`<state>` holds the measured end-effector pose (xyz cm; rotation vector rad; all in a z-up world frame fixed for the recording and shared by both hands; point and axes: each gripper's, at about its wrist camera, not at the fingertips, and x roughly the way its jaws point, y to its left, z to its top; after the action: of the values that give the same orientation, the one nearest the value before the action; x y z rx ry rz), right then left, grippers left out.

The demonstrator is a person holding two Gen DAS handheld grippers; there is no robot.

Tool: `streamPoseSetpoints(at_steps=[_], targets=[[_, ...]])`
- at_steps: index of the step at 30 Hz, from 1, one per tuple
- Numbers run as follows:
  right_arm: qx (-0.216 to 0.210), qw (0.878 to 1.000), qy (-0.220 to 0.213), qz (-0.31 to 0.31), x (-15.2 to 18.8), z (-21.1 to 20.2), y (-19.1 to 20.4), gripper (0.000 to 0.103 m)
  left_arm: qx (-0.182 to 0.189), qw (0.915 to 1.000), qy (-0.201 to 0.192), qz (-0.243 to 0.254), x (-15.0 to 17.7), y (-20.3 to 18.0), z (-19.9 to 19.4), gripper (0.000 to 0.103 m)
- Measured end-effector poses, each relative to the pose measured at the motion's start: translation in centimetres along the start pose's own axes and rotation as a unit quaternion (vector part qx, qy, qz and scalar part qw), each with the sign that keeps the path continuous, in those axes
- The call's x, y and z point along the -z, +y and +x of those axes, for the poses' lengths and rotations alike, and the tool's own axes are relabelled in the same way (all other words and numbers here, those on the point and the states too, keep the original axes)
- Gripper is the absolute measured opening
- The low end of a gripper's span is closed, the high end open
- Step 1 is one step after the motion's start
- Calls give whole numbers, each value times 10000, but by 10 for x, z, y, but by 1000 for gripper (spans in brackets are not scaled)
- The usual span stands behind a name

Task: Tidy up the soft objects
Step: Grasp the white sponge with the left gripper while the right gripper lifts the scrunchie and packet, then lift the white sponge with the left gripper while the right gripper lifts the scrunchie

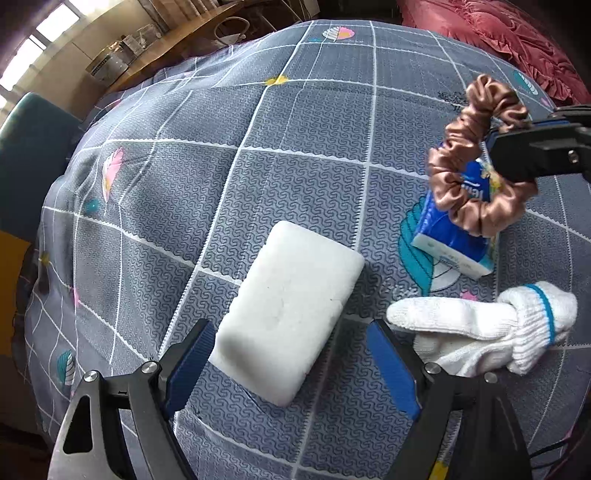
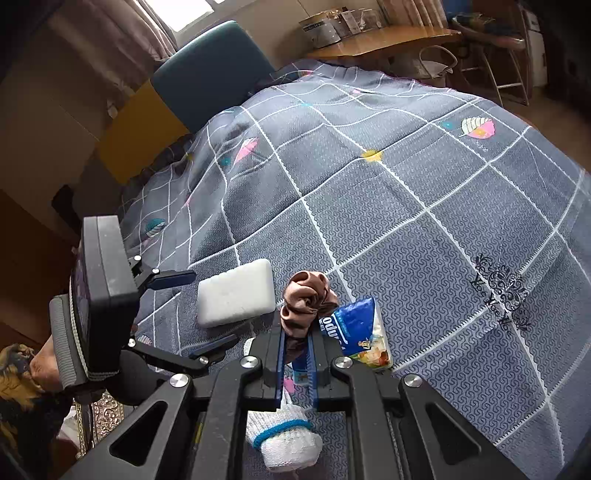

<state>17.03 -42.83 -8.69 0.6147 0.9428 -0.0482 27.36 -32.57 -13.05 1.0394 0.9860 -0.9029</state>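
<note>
The shiny brown satin scrunchie (image 1: 476,162) hides much of the blue plastic-wrapped tissue packet (image 1: 448,236) (its lettering only partly legible).

R tongs (image 2: 295,356) clamp brown scrunchie (image 2: 306,299); tissue pack (image 2: 364,332) beside; sponge (image 2: 236,292) left.

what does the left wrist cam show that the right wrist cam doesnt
Only the left wrist view shows the scrunchie as an open ring hanging from the right gripper, the whole glove with its fingers, and the red bedding.

Only the right wrist view shows the left gripper from outside with its jaws open, the hand holding it, and the dark emblem on the quilt.

Both show the sponge, the tissue pack, the quilt and the wooden desk.
</note>
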Motion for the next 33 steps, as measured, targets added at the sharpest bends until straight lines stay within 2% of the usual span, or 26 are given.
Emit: streamPoseSetpoints(at_steps=[5, 7, 9, 10, 11, 14, 18, 21, 23, 25, 27, 29, 30, 33], targets=[[-61, 10000, -56, 9, -1, -3, -1, 10, 284, 9995, -71, -144, -2, 16, 10, 87], [-55, 10000, -49, -29, -1, -2, 0, 10, 403, 9988, -77, -254, 0, 22, 11, 83], [-41, 9999, -10, -92, 0, 0, 2, 10, 690, 9968, -81, -399, 3, 28, 12, 68], [-29, 9999, 1, -112, 0, 0, 3, 10, 757, 9959, -93, -493, 5, 31, 11, 67], [-27, 9999, -1, -113, 0, 0, 3, 10, 743, 9958, -118, -512, 6, 31, 10, 64], [7, 9999, 30, -100, 0, 2, 2, 10, 636, 9967, -166, -472, 11, 29, 4, 61], [35, 9999, 48, -98, -1, 5, 1, 10, 579, 9918, -426, -1060, 19, 39, -16, 60], [-62, 9998, 66, -182, -1, 8, 3, 10, 526, 9805, -513, -1822, 26, 58, -32, 61], [-234, 9986, 240, -418, 2, 15, 12, 10, 364, 9741, -384, -2200, 31, 60, -35, 61], [-325, 9950, 452, -830, 9, 23, 29, 10, 218, 9652, -225, -2596, 41, 65, -36, 61], [-222, 9903, 428, -1306, 16, 26, 45, 10, 72, 9529, -159, -3027, 55, 72, -42, 61], [-318, 9866, 457, -1535, 22, 28, 53, 10, -85, 9375, -173, -3474, 70, 84, -58, 61], [-313, 9850, 445, -1635, 24, 28, 56, 10, -148, 9257, -184, -3775, 80, 95, -69, 61], [-248, 9816, 434, -1841, 28, 31, 61, 10, -411, 8987, -304, -4356, 111, 120, -105, 61]])
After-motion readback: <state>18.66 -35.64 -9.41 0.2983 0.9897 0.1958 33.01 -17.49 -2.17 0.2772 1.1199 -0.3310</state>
